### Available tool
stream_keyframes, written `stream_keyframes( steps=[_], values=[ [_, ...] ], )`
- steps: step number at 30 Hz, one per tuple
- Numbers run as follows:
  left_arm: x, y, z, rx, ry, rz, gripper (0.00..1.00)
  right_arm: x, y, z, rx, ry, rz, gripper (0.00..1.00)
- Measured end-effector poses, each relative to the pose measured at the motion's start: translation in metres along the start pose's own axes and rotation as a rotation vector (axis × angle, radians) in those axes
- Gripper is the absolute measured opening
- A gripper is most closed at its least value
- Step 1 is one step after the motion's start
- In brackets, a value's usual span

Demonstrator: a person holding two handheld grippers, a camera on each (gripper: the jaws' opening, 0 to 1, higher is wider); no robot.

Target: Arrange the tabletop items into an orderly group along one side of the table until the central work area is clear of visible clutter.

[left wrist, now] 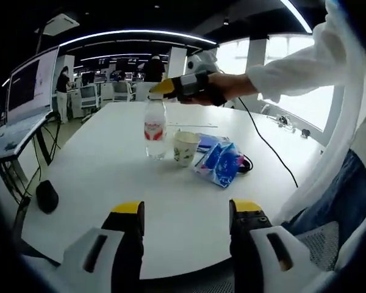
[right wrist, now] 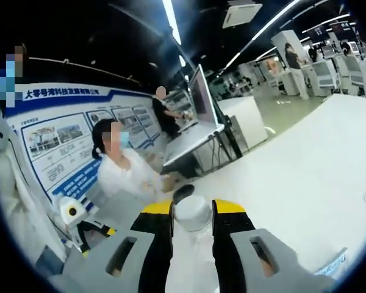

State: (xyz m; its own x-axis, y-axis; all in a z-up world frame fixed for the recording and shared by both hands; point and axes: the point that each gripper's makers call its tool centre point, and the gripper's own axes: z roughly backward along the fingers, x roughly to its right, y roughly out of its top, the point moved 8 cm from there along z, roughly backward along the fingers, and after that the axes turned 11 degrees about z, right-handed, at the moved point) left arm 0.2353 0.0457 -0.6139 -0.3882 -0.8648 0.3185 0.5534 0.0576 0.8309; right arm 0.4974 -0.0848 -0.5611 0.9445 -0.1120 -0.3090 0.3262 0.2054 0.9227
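Wall board (right wrist: 61, 146): "大零号湾科技发展有限公司"

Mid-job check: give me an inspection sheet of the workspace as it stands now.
Surface: white table, mostly bare.
Job's things: water bottle upright, paper cup beside it, blue packet to the cup's right.
Clutter: black mouse near the table edge.
Grippers: left gripper open, above the near table edge; right gripper closed around the bottle's cap.
Cables: black cable runs across the table to the packet.
Surroundings: monitor, people, poster wall.
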Motion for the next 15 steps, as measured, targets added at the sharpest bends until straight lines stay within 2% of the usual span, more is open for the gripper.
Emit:
stream_keyframes(
  steps=[5, 15],
  values=[
    [0.0001, -0.0009, -0.0004, -0.014, 0.008, -0.004, 0.55, 0.0049, -0.0036, -0.0003, -0.020, 0.004, -0.009, 0.22],
    [-0.0004, -0.0026, -0.0010, -0.031, 0.016, -0.016, 0.54, 0.0108, -0.0045, 0.0054, -0.059, 0.049, 0.038, 0.21]
  ],
)
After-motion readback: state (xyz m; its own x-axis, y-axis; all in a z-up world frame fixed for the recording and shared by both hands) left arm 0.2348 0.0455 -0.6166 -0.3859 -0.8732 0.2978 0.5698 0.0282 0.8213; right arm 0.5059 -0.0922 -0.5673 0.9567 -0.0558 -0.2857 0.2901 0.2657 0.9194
